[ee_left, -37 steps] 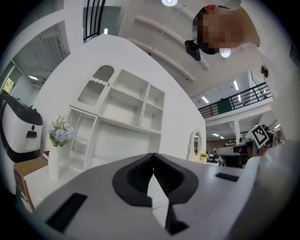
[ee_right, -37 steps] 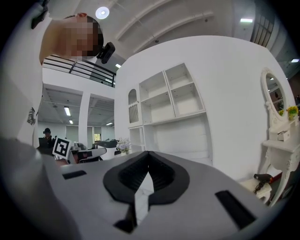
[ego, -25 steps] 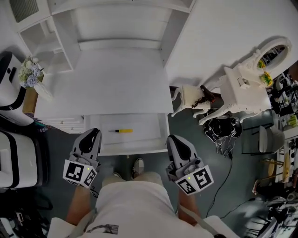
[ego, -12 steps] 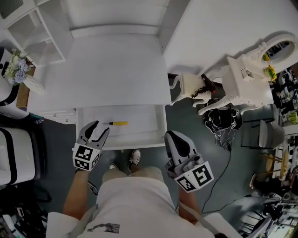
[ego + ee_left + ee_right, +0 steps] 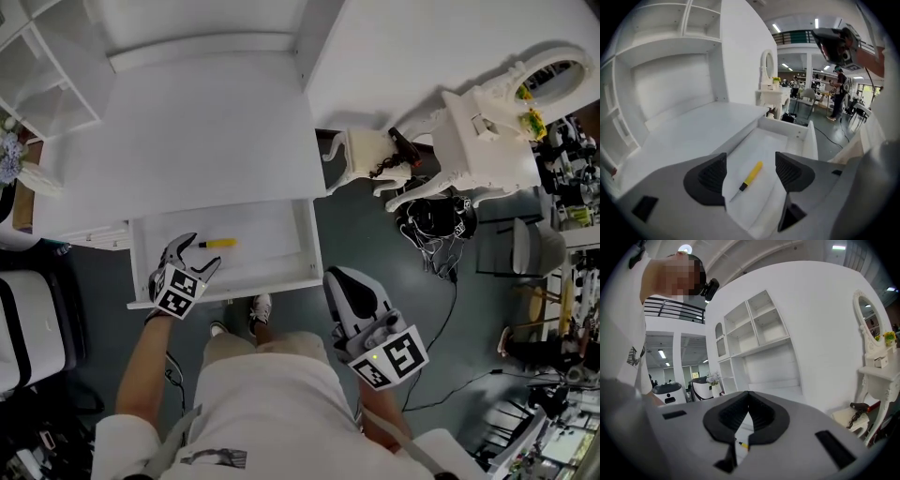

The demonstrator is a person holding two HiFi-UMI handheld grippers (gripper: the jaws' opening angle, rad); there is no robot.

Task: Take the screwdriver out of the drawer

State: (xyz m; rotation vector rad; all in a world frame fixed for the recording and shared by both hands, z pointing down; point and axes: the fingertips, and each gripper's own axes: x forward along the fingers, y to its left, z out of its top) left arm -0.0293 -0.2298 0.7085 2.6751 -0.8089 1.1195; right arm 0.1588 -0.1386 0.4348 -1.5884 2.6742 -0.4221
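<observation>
A screwdriver (image 5: 217, 243) with a yellow handle lies on the bottom of the pulled-out white drawer (image 5: 307, 246). My left gripper (image 5: 199, 255) hangs over the drawer's left part, pointing down at it, its jaws opening. In the left gripper view the screwdriver (image 5: 751, 176) shows in the gap ahead of the left gripper (image 5: 751, 158), untouched by either pad. My right gripper (image 5: 339, 281) stays shut outside the drawer's front right corner, holding nothing. In its own view the right gripper (image 5: 749, 401) faces the shelves.
The white desk top (image 5: 206, 131) lies behind the drawer, with open shelves at the far left. A white stool (image 5: 361, 155), a vanity with an oval mirror (image 5: 492, 131) and black cables (image 5: 427, 234) on the floor stand to the right. My legs are below the drawer front.
My left gripper has dropped from beside the drawer front down into the drawer and its jaws have gone from shut to wide apart. The right gripper has sunk a little.
</observation>
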